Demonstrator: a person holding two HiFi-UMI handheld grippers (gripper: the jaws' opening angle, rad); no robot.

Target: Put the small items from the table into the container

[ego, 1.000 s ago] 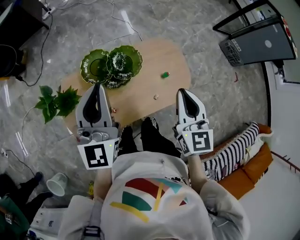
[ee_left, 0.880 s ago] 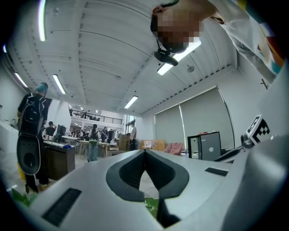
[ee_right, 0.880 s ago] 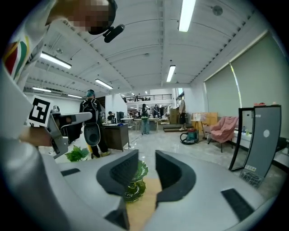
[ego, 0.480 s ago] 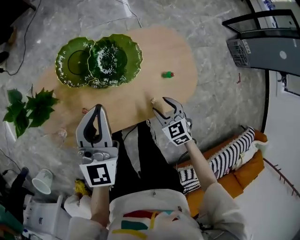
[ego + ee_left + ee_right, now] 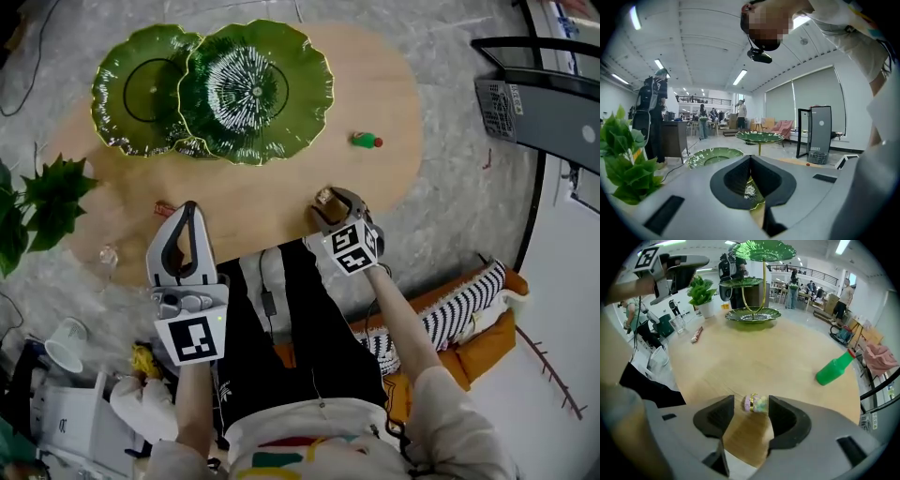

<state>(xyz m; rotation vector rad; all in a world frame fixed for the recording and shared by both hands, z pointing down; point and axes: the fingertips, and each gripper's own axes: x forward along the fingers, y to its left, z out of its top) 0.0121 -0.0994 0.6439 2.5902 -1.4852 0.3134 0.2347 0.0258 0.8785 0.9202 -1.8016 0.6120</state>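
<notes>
Hung right gripper point(image 5: 750, 409) spread-jawed astride the small pastel sweet point(image 5: 756, 403), long axis jaw to jaw, well apart from the green leaf dish point(image 5: 752, 314); left gripper point(image 5: 188, 212) pressed together, farther off.

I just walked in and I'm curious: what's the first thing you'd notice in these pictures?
The big shiny green leaf-shaped dishes on the far left part of the wooden table jump out first. Next, the right gripper points down at the table's near edge, its jaws open with a tiny pastel item between their tips. A small green bottle lies farther out on the table.
</notes>
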